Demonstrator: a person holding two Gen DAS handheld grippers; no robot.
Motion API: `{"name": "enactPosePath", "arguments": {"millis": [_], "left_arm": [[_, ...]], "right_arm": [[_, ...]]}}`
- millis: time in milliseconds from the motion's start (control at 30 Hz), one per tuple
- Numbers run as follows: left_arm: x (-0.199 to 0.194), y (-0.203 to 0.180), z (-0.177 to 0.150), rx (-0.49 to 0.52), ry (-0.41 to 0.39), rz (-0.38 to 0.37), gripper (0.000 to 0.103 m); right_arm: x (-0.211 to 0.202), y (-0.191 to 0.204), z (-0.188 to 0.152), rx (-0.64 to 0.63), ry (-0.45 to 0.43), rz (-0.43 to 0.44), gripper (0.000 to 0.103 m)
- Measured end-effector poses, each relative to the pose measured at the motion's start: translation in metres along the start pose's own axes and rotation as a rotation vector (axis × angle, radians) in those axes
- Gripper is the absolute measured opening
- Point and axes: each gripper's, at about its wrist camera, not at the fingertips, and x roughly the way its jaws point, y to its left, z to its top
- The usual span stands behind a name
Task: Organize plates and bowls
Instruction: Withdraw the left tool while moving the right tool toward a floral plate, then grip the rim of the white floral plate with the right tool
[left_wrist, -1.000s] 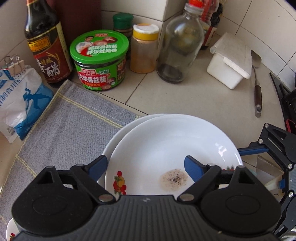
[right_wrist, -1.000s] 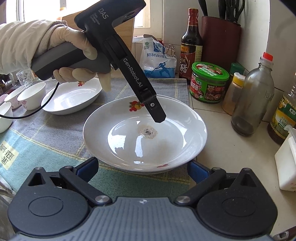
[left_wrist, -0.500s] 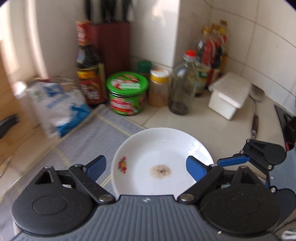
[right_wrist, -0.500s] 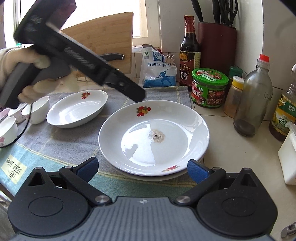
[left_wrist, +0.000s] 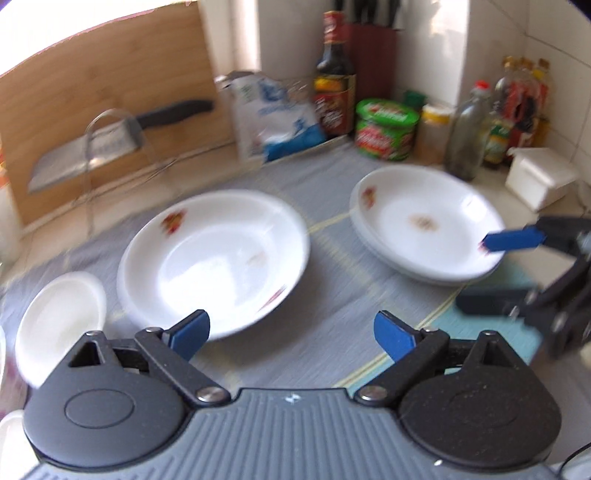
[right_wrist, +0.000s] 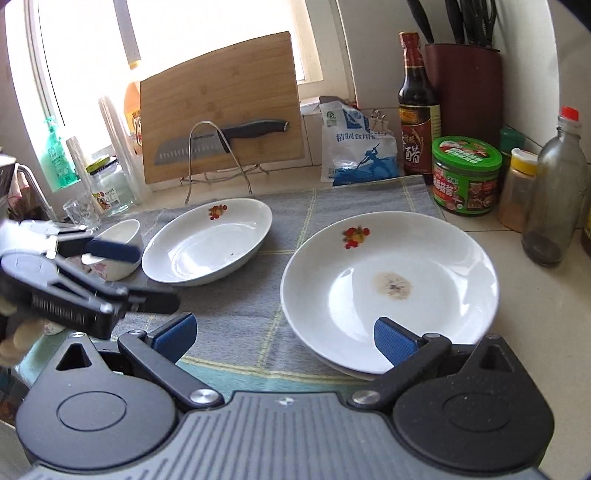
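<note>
A stack of two white flower-print plates rests on the grey cloth; the top one has a brown stain. It also shows in the left wrist view. A single white deep plate lies to its left, also in the left wrist view. Small white bowls stand further left. My left gripper is open and empty above the cloth, just in front of the single plate. My right gripper is open and empty at the stack's near rim.
A cutting board with a knife leans at the back. A salt bag, sauce bottle, green jar, spice jar and glass bottle line the back right. A white box stands on the tiled counter.
My left gripper has swung left and back from over the stacked plates, so the single plate and bowls now face it. My right gripper pulled back slightly.
</note>
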Motion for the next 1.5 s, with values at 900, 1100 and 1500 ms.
{"name": "enactPosePath", "arguments": {"millis": [900,1100,1500], "left_arm": [[0.062,0.032,-0.036,-0.15,-0.071,0.11,0.103],[0.069,0.032,-0.029,-0.179,-0.074,0.131,0.103],[0.068,0.031,-0.029,-0.193,-0.097,0.143,0.103]], "right_arm": [[0.043,0.061,0.049,-0.24,0.117,0.017,0.103],[0.071,0.052,0.081,-0.352,0.152,0.121,0.103],[0.16,0.045,0.133,-0.522,0.285,0.297,0.103]]}}
